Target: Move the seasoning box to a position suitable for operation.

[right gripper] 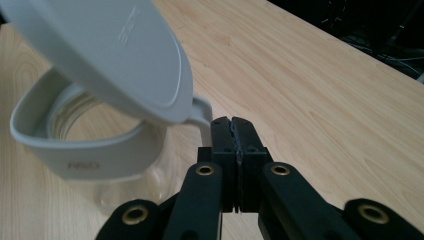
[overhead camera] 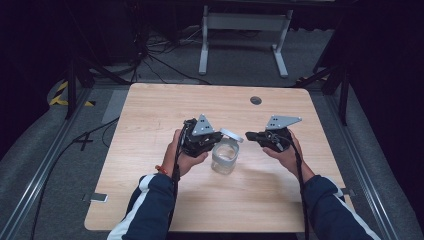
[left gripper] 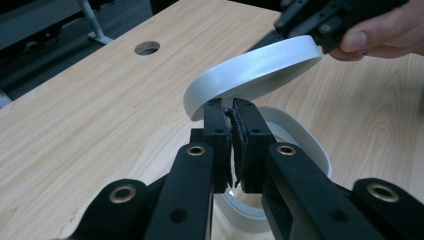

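Right gripper (right gripper: 234,125) pinches the lid's tab (right gripper: 201,111) (lid (overhead camera: 231,135) tilted); left gripper (left gripper: 234,112) clamps the jar (overhead camera: 224,158) rim.

Light wooden table (overhead camera: 150,200) with round hole (overhead camera: 256,100), clear jar (overhead camera: 223,159) standing mid-table

I count one clear jar (overhead camera: 223,159) and one white lid (overhead camera: 231,135). One table (overhead camera: 150,115) carries both my two grippers.
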`<state>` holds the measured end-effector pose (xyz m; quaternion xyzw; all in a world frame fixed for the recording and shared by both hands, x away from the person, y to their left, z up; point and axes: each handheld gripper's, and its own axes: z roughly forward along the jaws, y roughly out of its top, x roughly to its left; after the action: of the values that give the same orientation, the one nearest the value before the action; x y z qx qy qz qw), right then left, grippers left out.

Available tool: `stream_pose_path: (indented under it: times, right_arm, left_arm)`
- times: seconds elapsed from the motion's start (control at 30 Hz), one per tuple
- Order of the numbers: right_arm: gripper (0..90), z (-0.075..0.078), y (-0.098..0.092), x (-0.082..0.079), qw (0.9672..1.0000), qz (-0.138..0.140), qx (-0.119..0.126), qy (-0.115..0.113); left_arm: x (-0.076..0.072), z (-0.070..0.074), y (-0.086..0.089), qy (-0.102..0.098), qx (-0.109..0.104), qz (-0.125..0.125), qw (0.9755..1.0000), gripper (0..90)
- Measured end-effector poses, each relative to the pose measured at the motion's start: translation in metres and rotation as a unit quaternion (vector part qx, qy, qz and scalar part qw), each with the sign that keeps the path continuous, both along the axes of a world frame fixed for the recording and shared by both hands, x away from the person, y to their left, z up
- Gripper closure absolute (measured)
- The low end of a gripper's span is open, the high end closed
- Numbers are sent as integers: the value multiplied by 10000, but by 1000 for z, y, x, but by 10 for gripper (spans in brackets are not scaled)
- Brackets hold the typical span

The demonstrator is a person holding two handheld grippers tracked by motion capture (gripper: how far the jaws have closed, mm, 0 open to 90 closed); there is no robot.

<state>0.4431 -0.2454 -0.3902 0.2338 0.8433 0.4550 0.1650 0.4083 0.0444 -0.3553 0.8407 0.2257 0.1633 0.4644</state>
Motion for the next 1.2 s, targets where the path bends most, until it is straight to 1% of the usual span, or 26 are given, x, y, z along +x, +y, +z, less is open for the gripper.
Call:
stream_pose_path:
  times: [0.03,0.07,0.1,0.13,0.17,0.2,0.23,0.3,0.33,0.37,0.47,0.53,0.67,0.7,0.73,0.77,0.8,0.83,0.93,1.03,1.07,1.13,1.17,1.2]
  right_arm:
    - [896,-1,-2,-2,10000,9,-42,2]
    - [895,-2,-6,-4,10000,-5,-76,6]
    - [895,-2,-8,-6,9999,-13,-114,18]
    - [895,-2,-11,-8,9999,-19,-133,20]
    - [895,-2,-11,-8,9999,-19,-133,20]
    - [891,-3,-17,-13,9998,-21,-200,27]
    - [889,-4,-19,-16,9998,-22,-206,72]
    - [883,-4,-21,-18,9997,5,-209,95]
    - [880,-4,-25,-24,9994,42,-303,130]
    - [880,-4,-25,-24,9994,42,-303,130]
    - [882,-2,-31,-34,9990,82,-405,162]
    - [883,-2,-34,-40,9988,86,-451,175]
    - [885,-2,-42,-50,9983,118,-543,200]
    - [885,-2,-43,-52,9981,131,-564,209]
    - [885,-2,-45,-54,9979,136,-592,204]
    - [885,-3,-47,-57,9980,129,-595,196]
    - [885,-3,-49,-58,9979,132,-593,203]
    - [883,-4,-51,-62,9978,132,-610,217]
    - [878,-6,-57,-67,9974,101,-671,225]
    - [873,-7,-64,-70,9975,42,-648,269]
    - [868,-8,-67,-71,9976,-5,-634,270]
    - [865,-8,-73,-73,9976,-38,-640,253]
    - [865,-8,-73,-73,9976,-38,-640,253]
    - [866,-8,-75,-74,9976,-69,-627,277]
  left_arm:
    - [1,1,-1,23,-33,20,10000,853]
    - [3,2,0,-22,20,-7,10000,853]
    - [4,2,-1,9,-36,-1,10000,853]
    - [6,3,-2,17,14,-19,10000,853]
    - [6,3,-2,17,14,-19,10000,853]
    - [8,3,-3,-16,77,-19,10000,854]
    - [9,3,-4,54,51,-63,10000,857]
    - [11,3,-5,11,153,-93,9998,860]
    - [12,3,-6,52,107,-91,9999,864]
    - [14,4,-6,25,133,-97,9999,864]
    - [18,9,-6,-25,115,-113,9999,868]
    - [19,11,-7,-13,103,-122,9999,873]
    - [21,15,-9,-103,191,-178,9996,879]
    - [21,16,-10,-77,194,-177,9996,879]
    - [22,17,-12,-90,180,-180,9996,878]
    - [23,18,-12,-82,199,-190,9996,878]
    - [23,18,-14,-131,245,-194,9994,878]
    - [24,17,-15,-107,261,-197,9994,875]
    - [24,16,-16,-119,324,-228,9991,869]
    - [23,18,-13,-117,309,-190,9993,859]
    - [22,19,-11,-169,344,-206,9991,853]
    - [19,19,-5,-182,397,-226,9988,842]
    - [19,19,-5,-182,397,-226,9988,838]
    - [17,19,-1,-207,453,-223,9985,838]
